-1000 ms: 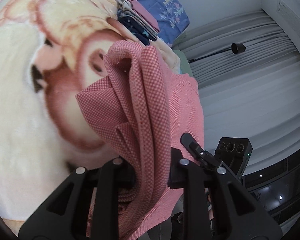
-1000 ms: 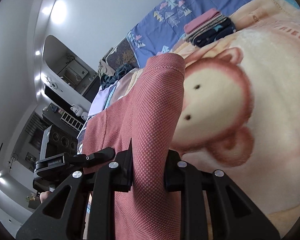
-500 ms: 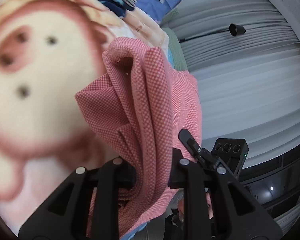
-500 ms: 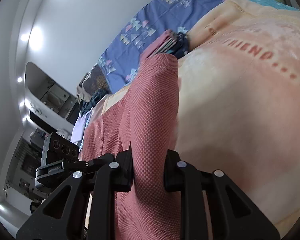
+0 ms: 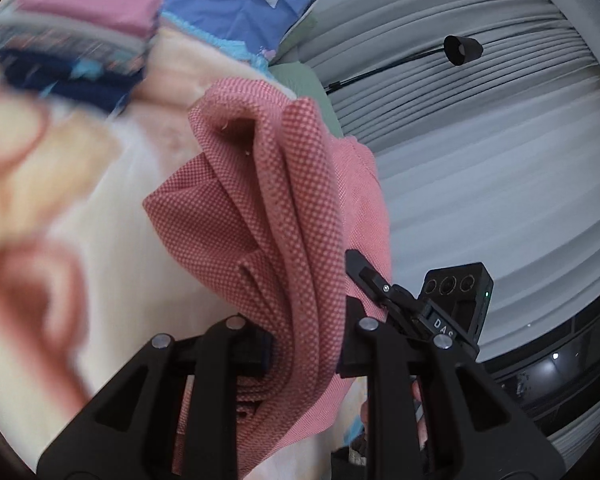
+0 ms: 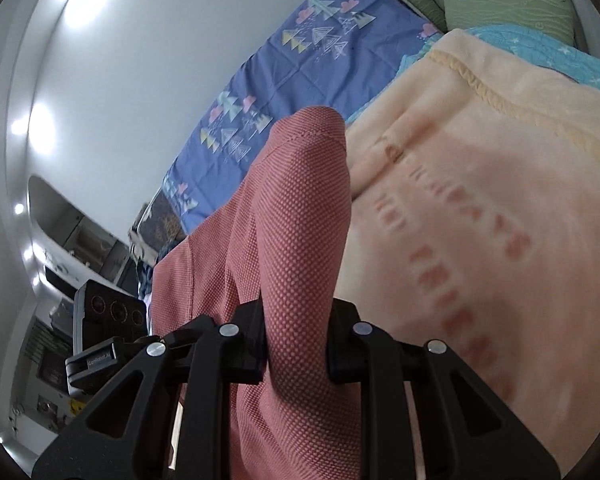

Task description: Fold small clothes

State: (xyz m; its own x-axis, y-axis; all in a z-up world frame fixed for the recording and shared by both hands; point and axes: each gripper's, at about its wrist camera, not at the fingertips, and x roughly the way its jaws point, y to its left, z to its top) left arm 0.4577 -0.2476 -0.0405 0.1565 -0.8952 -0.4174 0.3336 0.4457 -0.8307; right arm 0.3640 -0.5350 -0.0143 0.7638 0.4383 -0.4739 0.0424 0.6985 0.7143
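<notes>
A red-pink woven garment (image 5: 284,208) hangs bunched between both grippers, lifted above a cream blanket (image 5: 112,248) on the bed. My left gripper (image 5: 306,350) is shut on one bunched edge of it. My right gripper (image 6: 296,344) is shut on another edge of the same garment (image 6: 296,232). The right gripper also shows in the left wrist view (image 5: 384,292), close at the right. The left gripper's body shows at the lower left of the right wrist view (image 6: 108,320). A stack of folded clothes (image 5: 76,48), pink on top and dark blue below, lies blurred at the upper left.
The cream blanket (image 6: 500,184) with pink lettering covers the bed. A blue patterned sheet (image 6: 284,80) lies behind it. Green pillows (image 6: 508,8) sit at the far end. Grey curtains (image 5: 480,152) and a black lamp (image 5: 462,50) stand to the right.
Both grippers have carried the garment forward over the blanket toward the folded stack and the head of the bed. The grip on the garment is unchanged.
</notes>
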